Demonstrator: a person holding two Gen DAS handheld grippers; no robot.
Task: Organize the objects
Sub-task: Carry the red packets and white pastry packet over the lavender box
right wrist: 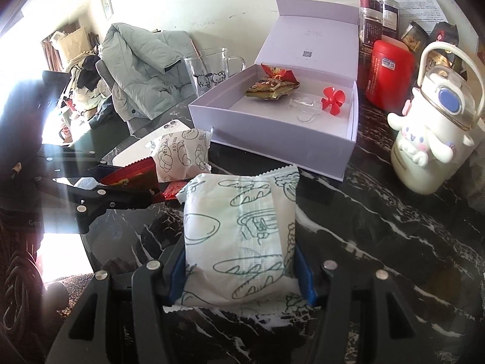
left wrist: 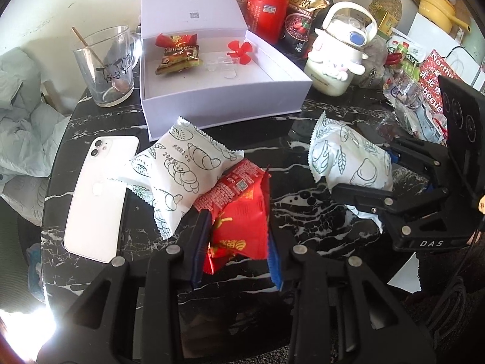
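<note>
Now left fingers (left wrist: pixel 238 233) clamped on red packet (left wrist: pixel 239 212); right fingers (right wrist: pixel 241 273) on bread packet (right wrist: pixel 239 236), lengthwise away.

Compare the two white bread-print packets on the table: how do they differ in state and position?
The packet in the right gripper is clamped between the jaws; the loose white packet is gripped by nothing. The held packet stands clear of other snacks; the loose one lies against the red packet and beside the white phone. Both are sealed, with crimped edges and bread drawings, and outside the white box.
</note>
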